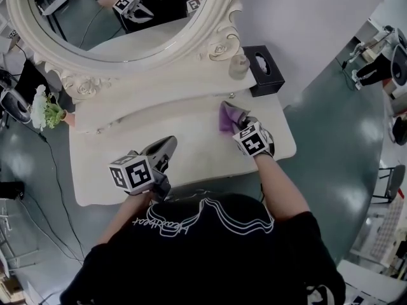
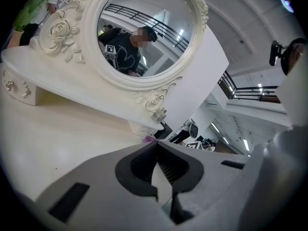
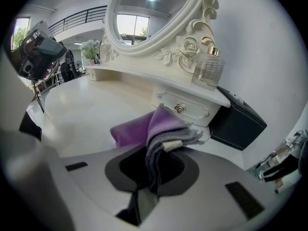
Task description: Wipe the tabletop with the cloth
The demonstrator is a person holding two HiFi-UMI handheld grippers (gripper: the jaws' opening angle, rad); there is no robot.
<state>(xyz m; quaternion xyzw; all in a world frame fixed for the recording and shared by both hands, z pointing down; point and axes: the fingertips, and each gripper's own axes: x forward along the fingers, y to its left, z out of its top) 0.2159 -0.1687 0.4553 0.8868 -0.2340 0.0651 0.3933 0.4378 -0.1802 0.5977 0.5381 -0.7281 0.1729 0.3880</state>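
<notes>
Cloth (image 1: 227, 116), purple, trails onto the tabletop (image 1: 197, 152) at center right, its long axis pointing up-frame, clamped in the right tool (image 1: 239, 124). The left tool (image 1: 166, 147) is clenched and empty.

Mirror (image 1: 121, 14) at the back of tabletop (image 1: 191, 148), flowers (image 1: 44, 110) far left, bottle (image 1: 238, 65) and box (image 1: 264, 68) back-right, cloth (image 1: 227, 116) right-centre on tabletop, ahead of right gripper (image 1: 238, 126).

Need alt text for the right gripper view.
Right tongs shut on a bunched purple cloth resting on the white tabletop. Behind it stand an ornate mirror, a glass bottle and a black box.
</notes>
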